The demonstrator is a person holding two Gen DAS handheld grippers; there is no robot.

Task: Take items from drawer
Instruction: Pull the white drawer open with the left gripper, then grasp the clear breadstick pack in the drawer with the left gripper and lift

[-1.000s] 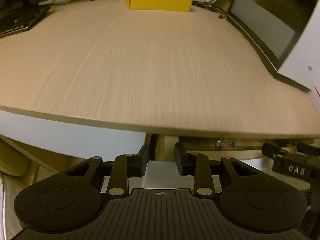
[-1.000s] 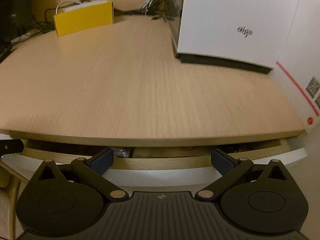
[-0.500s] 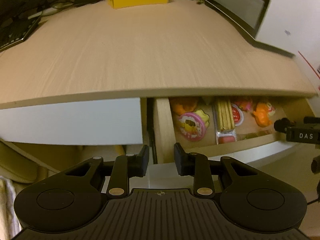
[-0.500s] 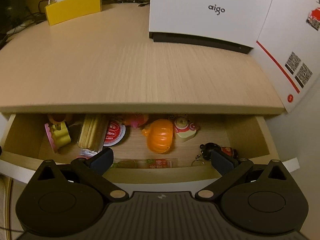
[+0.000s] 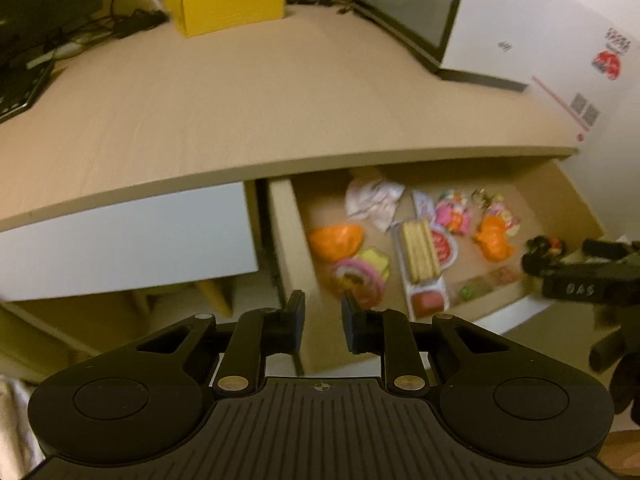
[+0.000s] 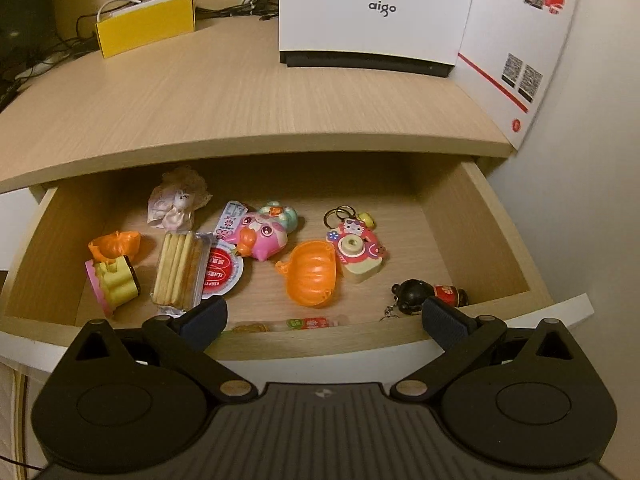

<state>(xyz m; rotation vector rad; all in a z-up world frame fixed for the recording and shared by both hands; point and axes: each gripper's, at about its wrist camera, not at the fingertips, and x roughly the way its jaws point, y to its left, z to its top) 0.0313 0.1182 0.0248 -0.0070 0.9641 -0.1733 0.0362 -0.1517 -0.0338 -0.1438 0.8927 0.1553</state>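
Observation:
The drawer (image 6: 320, 344) stands pulled out under the desktop. Inside lie an orange pumpkin shell (image 6: 310, 274), a pink fish toy (image 6: 262, 238), a cat camera keychain (image 6: 358, 254), a biscuit packet (image 6: 180, 268), a black bear keychain (image 6: 416, 294) and a yellow-pink toy (image 6: 114, 282). My right gripper (image 6: 324, 320) hovers wide open over the drawer's front wall, holding nothing. My left gripper (image 5: 323, 320) hangs by the drawer's left wall (image 5: 288, 240); its jaws are closing to a narrow gap with nothing between them.
On the desktop stand a yellow box (image 6: 146, 30) with cables behind it, a white aigo box (image 6: 372, 12) and a white carton (image 6: 516, 40) with a red stripe. A shut white drawer front (image 5: 128, 240) lies left of the open drawer. A keyboard (image 5: 20, 88) sits far left.
The drawer went from nearly shut to pulled wide out, baring its contents. Both grippers drew back from the desk. The left jaws narrowed; the right jaws stayed wide.

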